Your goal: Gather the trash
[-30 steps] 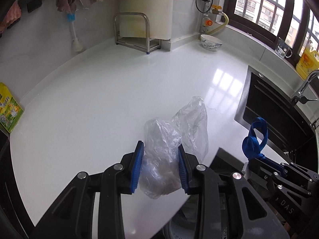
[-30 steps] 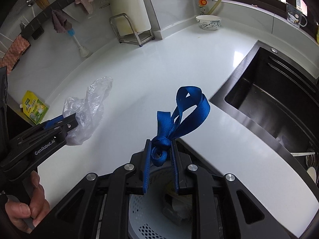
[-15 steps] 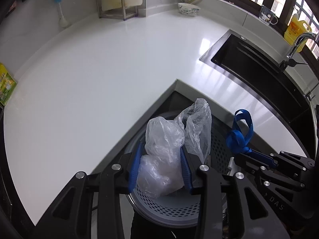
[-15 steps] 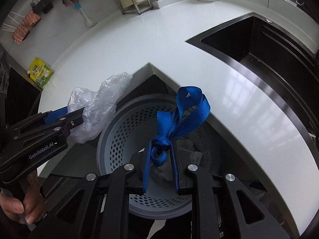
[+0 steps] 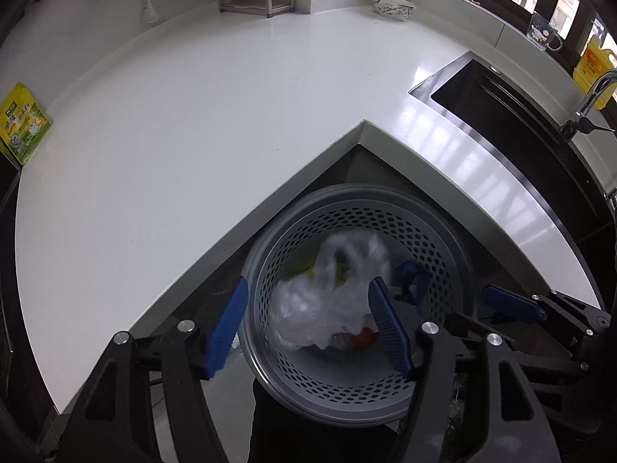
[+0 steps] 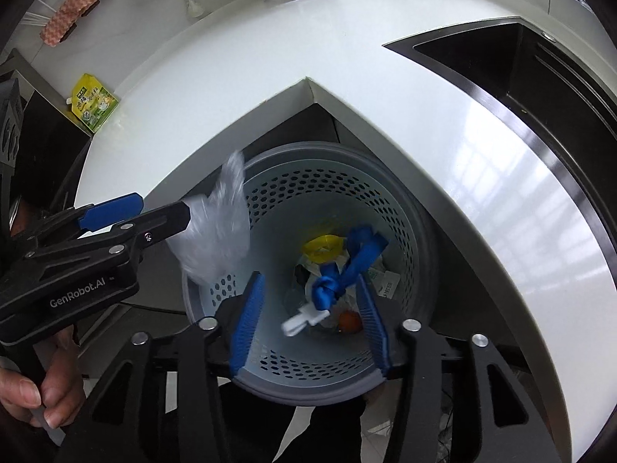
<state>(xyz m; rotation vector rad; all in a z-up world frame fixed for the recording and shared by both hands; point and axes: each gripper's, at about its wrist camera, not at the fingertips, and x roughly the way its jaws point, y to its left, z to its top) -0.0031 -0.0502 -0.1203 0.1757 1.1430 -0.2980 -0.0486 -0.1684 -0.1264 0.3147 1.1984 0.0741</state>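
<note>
Below the counter's inner corner, both tongs, left and right, are gaping apart over the bin, letting the featherlight, crinkly bag and limp blue strap drop; bunched folds or knot looking easiest to pinch.

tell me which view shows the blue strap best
The right wrist view: the blue strap sits sharp and whole between the open right gripper fingers, over the trash bin. The left wrist view shows only a blurred blue piece behind the plastic bag.

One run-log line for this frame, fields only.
phase: drop | left gripper: open, plastic bag blurred over bin | right gripper: open, blue strap in bin | counter: green packet
</note>
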